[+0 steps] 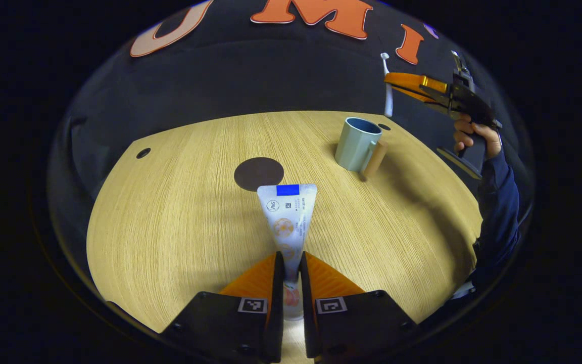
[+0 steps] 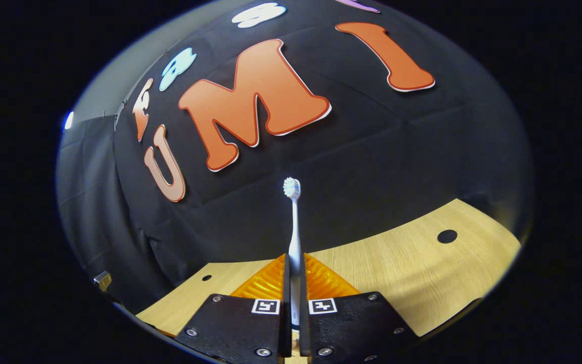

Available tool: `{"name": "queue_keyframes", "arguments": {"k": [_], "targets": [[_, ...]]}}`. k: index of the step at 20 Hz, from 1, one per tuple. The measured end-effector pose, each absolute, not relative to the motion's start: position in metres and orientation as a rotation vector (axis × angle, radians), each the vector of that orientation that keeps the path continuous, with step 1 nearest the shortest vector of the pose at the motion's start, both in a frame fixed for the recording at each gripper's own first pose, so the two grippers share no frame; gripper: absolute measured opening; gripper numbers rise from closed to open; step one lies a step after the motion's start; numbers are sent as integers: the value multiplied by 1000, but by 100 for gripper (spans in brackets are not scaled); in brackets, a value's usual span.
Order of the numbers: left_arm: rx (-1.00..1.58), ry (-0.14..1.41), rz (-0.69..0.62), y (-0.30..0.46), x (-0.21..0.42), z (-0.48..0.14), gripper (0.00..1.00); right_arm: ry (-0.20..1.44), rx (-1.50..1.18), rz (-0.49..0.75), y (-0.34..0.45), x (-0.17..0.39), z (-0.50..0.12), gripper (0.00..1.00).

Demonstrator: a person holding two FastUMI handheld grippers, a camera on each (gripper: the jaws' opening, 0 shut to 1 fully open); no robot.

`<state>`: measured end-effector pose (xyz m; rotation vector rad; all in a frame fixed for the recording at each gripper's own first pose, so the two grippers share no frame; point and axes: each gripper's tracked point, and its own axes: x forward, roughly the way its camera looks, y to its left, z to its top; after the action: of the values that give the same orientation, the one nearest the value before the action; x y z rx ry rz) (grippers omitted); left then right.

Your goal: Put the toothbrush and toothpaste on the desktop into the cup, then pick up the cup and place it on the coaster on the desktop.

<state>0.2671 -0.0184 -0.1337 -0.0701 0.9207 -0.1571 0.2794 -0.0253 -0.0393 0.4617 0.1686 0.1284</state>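
The left tongs (image 1: 291,275) are pinched on the toothpaste (image 1: 289,217) low over the worktop (image 1: 180,212); the right tongs (image 2: 294,283) are clamped on the toothbrush (image 2: 293,227), held upright above the cup (image 1: 355,143); if lowered off-centre, the rim could be struck and the cup tipped away from the coaster (image 1: 259,173).

The left gripper view sits low over the near edge of the desktop (image 1: 180,212), facing the far wall. The right gripper view rides higher at the far right, tilted upward; both share the desktop's far edge and the wall.
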Motion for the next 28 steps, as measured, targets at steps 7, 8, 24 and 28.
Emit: {"name": "queue_keyframes", "arguments": {"k": [7, 8, 24, 28], "targets": [[-53, 844, -132, -12, 274, -113, 21, 156, 362, 127, -18, 302, -76, 6], [-61, 834, -129, -12, 275, -110, 21, 162, 358, 128, -18, 303, -81, 7], [-115, 563, -150, -44, 353, -29, 15, 198, 294, 134, -11, 290, -114, 10], [-154, 487, -160, -58, 394, -12, 16, 221, 306, 145, -16, 275, -112, 14]]}}
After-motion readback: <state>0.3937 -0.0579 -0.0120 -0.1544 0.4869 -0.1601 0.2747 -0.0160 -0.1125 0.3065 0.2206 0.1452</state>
